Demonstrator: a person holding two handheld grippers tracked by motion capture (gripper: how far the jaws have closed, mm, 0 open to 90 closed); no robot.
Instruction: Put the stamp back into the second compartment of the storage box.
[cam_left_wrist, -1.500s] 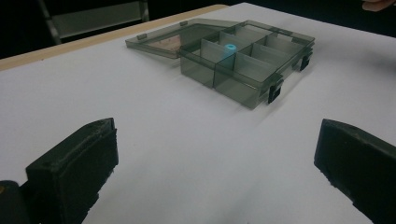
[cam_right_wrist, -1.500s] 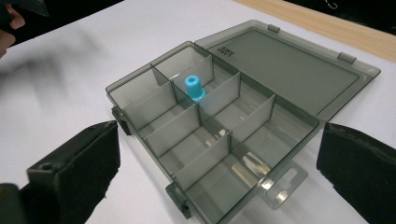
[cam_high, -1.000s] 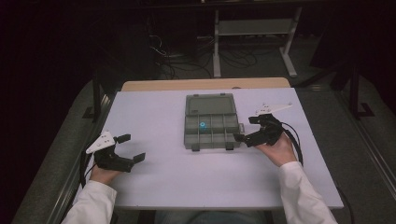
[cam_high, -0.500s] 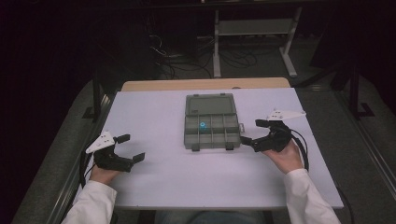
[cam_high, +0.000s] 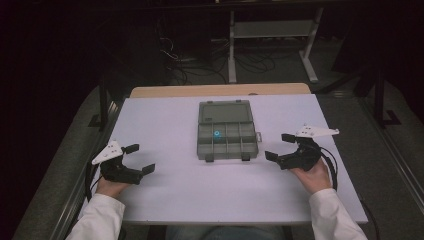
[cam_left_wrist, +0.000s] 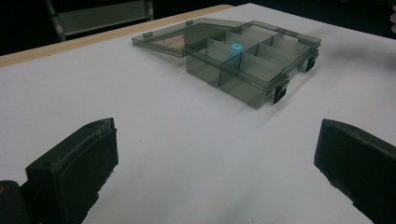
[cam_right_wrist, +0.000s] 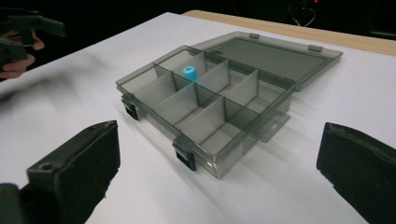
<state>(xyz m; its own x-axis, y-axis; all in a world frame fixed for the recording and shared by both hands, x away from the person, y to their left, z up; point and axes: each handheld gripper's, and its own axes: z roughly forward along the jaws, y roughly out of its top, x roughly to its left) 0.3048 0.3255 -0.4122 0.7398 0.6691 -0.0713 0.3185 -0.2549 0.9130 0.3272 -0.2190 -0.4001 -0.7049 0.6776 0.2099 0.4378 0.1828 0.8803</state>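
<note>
A grey translucent compartment box (cam_high: 227, 141) sits on the white table (cam_high: 190, 185), ahead of and between the two grippers, touching neither. Its lid (cam_high: 224, 112) is swung fully open and lies flat on the table on the far side of the tray, hinged along the tray's far edge. Dividers split the tray into two rows of small cells. A small blue cylinder (cam_high: 216, 134) stands upright in a far-row cell, the second from the left in the high view; the other cells look empty. Two black latches (cam_right_wrist: 184, 156) hang from the near wall of the tray.

The left gripper (cam_high: 140, 160) rests low over the table, its jaws spread wide with nothing between them. Beyond its fingertips (cam_left_wrist: 79, 158), the box lies ahead and to the right, well apart, with bare table between.

The right gripper (cam_high: 280, 147) is likewise released, jaws wide apart and holding nothing. From its fingertips (cam_right_wrist: 81, 156) the box lies just ahead and slightly left, its near right corner closest. The blue cylinder lies farther off, toward the far left cells.
</note>
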